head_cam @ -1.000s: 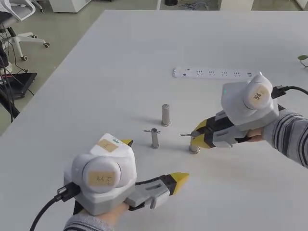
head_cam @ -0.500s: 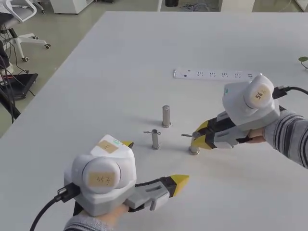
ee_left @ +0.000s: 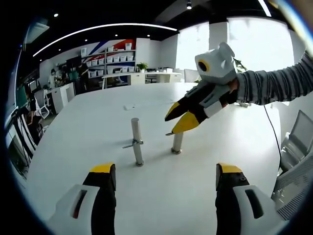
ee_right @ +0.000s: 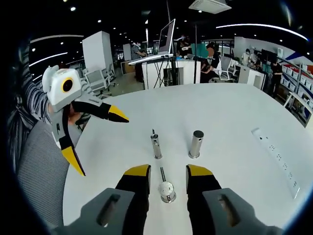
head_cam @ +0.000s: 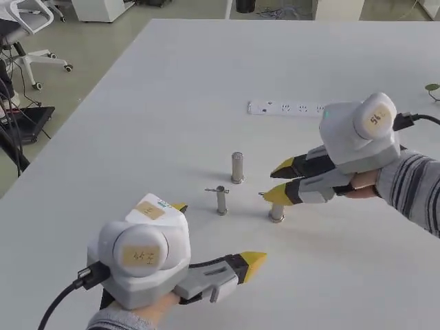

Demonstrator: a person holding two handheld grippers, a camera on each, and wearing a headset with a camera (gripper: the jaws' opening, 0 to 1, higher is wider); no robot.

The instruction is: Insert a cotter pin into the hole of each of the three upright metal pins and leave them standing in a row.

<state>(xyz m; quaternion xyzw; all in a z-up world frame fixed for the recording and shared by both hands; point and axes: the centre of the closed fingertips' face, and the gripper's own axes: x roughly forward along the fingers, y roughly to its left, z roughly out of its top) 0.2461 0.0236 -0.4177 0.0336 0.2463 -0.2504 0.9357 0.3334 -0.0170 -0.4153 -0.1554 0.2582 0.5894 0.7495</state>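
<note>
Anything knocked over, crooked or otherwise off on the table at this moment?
Nothing is toppled or damaged: all three metal pins stand upright. But the far pin is bare, while the left pin and the right pin, by the open right gripper, each hold a cotter pin, and the three form a triangle, not a row.

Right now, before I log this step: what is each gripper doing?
Yellow-tipped left gripper: open, empty.
Yellow-tipped right gripper: open, holding nothing.

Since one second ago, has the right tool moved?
Yes: the right tool opened around the rightmost metal pin and shifted slightly toward the power strip.
</note>
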